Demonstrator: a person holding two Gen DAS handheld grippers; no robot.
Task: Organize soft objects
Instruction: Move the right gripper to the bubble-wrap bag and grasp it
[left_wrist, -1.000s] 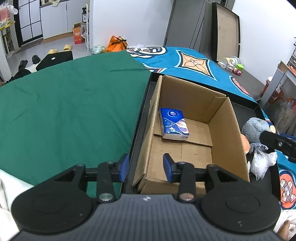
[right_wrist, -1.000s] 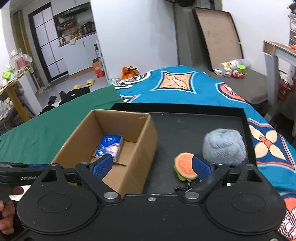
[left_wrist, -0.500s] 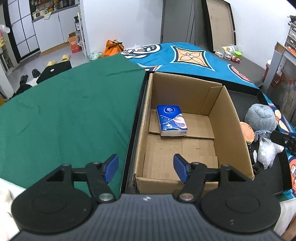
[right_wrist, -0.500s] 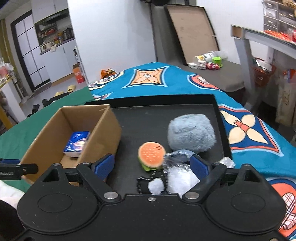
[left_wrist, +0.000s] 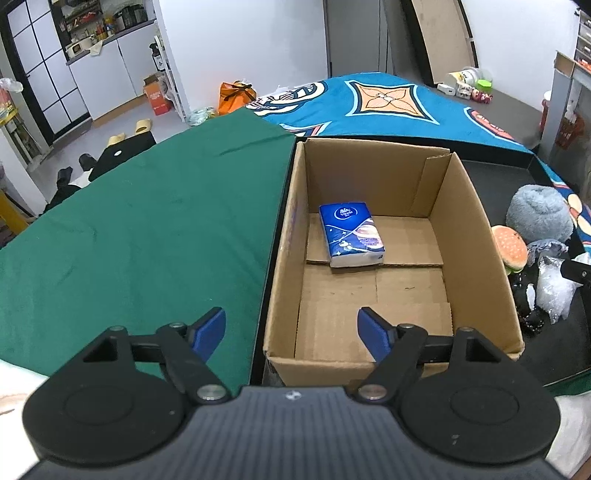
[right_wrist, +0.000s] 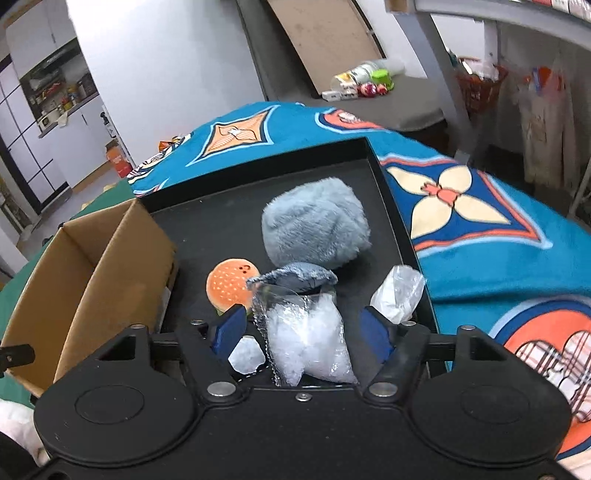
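Left tool (left_wrist: 290, 330) spread wide with nothing between its blue pads, jaws just been opening, hanging over the near left corner of the cardboard box. Right tool (right_wrist: 301, 326) half spread, jaws just been closing, straddling a clear plastic bag of white stuffing (right_wrist: 310, 339); cannot tell whether the pads press on the bag yet. Beneath everything, a surface covered by a green cloth (left_wrist: 140, 229) on the left and a teal patterned cloth (right_wrist: 498, 236) on the right. On that, a shallow black tray (right_wrist: 221, 225) carrying box and soft things. Open cardboard box (left_wrist: 476, 236) at the tray's left end, flaps folded in. To its right on the tray floor, a fluffy grey-blue plush ball (right_wrist: 316, 221), farthest from the right tool. Just in front of the ball, a small denim pouch (right_wrist: 295, 277), touching the stuffing bag's top. Left of the pouch, beside the box wall, a plush hamburger (right_wrist: 231, 282). Inside the box, lying flat toward its far left part, a blue tissue pack (left_wrist: 351, 234). Right of the stuffing bag, near the tray rim, a smaller crumpled clear bag (right_wrist: 400, 291). Smallest, a white lump (right_wrist: 246, 356) by the right tool's left pad.
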